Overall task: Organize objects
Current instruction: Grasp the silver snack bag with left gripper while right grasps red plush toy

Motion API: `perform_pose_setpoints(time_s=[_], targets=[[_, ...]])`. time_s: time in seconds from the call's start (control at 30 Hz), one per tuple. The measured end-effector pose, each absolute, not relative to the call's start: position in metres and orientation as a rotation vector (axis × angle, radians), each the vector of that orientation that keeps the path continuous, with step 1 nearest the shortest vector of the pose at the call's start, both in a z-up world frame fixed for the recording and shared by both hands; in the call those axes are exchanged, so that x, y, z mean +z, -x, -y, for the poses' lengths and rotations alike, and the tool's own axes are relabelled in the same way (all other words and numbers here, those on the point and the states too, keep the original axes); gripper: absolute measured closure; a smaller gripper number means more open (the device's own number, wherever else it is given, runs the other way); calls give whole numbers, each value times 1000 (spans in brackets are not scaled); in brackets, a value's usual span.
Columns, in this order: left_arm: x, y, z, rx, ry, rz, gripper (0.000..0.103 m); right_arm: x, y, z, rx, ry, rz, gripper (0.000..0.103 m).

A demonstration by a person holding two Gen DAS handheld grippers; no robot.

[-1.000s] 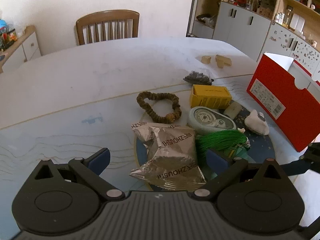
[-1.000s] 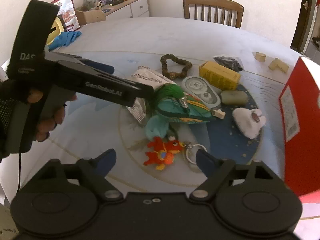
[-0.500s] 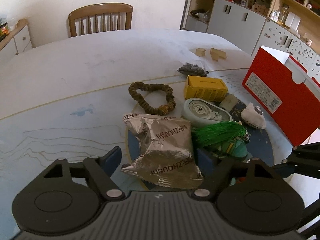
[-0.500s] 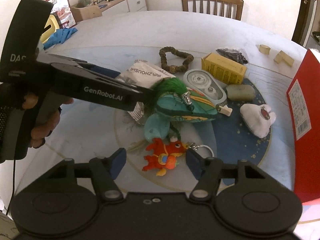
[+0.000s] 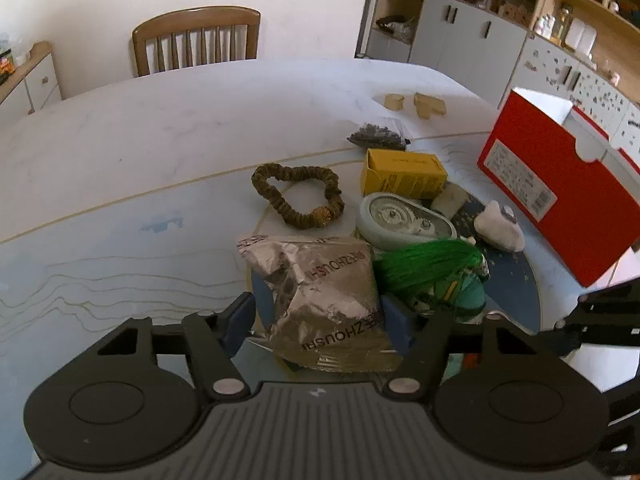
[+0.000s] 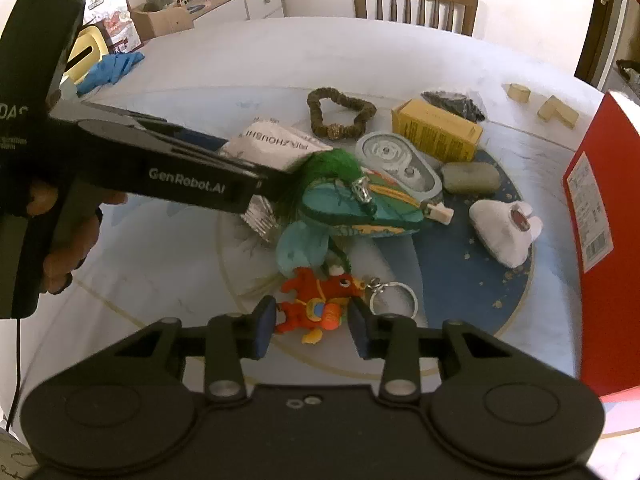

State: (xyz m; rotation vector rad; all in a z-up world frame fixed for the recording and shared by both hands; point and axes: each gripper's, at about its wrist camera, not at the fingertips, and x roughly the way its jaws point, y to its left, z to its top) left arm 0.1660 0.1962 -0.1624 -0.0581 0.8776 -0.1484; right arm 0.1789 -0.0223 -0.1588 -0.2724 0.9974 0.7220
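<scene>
The round blue-and-white mat [image 6: 472,280] serves as the landmark. Its far and right parts are crowded; its near rim and the pale table [image 5: 160,140] to the left of it and beyond it lie bare, as far as the wooden chair [image 5: 196,40]. To the right of the mat the red box [image 5: 556,196] stands as a wall, close to the mat's edge.

The left gripper [image 5: 320,316] has just been closing, and its blue pads now sit against both sides of the silver foil packet [image 5: 324,296], which lies on the mat's left part. The right gripper [image 6: 312,324] has also been closing; its pads flank the red toy keychain [image 6: 316,304] at the mat's near edge and appear to touch it on both sides (its metal ring [image 6: 394,298] lies just outside the right pad).

Behind the keychain lies the green tasselled pouch [image 6: 360,208], with a white plush [image 6: 504,232] toward the box. Beyond these are the grey-green gear case [image 6: 396,160], a grey block [image 6: 470,176], the yellow carton [image 6: 436,132] and, off the mat's far rim, the brown scrunchie [image 6: 340,114].

In the right wrist view the left gripper's body covers much of the packet; in the left view the packet's near end is hidden behind the gripper body. The dark bag [image 5: 376,136] beyond the carton is too small to identify.
</scene>
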Motion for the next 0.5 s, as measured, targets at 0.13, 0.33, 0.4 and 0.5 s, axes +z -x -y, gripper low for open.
perform_pose_setpoints(time_s=[0.13,0.33,0.4,0.5], targets=[[-160,-163,-192,-163,42,-880,51,-155,-180,27,708,269,-994,69],[-157,-156,-192,-151,53,-886,53,-146,-179,41,683,238,-986,73],[-154,-152,-194,-145,65,-884,53,-143,-178,47,673,225,-981,73],[-147,-146,-196,-128,79,-882,53,-137,-177,58,656,205,-966,73]])
